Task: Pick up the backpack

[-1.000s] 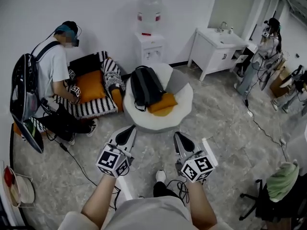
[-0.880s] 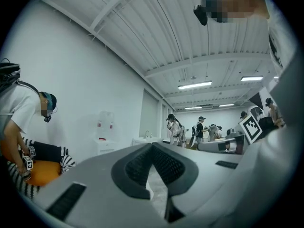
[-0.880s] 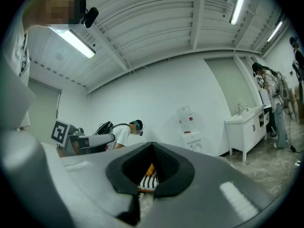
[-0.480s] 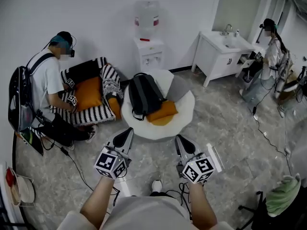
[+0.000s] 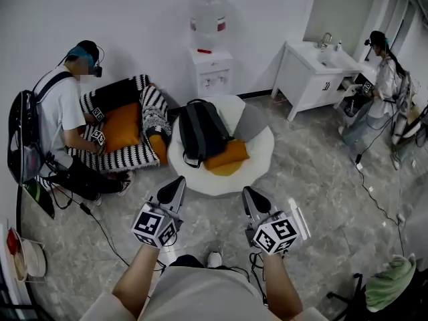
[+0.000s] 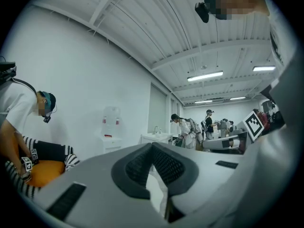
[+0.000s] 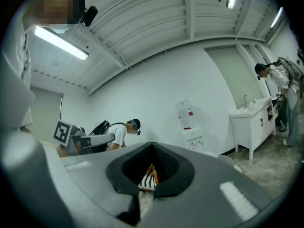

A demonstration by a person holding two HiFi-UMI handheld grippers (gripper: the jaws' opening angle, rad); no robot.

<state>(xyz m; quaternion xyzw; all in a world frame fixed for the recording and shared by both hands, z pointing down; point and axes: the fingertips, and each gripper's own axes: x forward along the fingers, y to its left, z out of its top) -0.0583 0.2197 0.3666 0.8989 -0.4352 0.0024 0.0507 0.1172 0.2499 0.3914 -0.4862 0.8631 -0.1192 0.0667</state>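
A black backpack [image 5: 199,130] lies on a round white chair [image 5: 253,154] with an orange cushion [image 5: 226,158] in the middle of the head view. My left gripper [image 5: 177,183] and right gripper [image 5: 250,194] are both held level, short of the chair's near rim, each shut with nothing between the jaws. In the left gripper view the shut left gripper [image 6: 153,148] fills the lower frame. The right gripper [image 7: 152,148] does the same in its own view. The backpack is hidden in both gripper views.
A person [image 5: 63,122] kneels at a striped sofa [image 5: 137,154] on the left. A water dispenser [image 5: 209,52] stands at the back wall, a white sink cabinet [image 5: 314,72] to its right. Another person [image 5: 381,85] stands far right. Cables [image 5: 100,223] lie on the marble floor.
Both grippers and the head have moved back from the chair a little; the chair and backpack sit slightly farther up the head view. The jaws have stayed shut.
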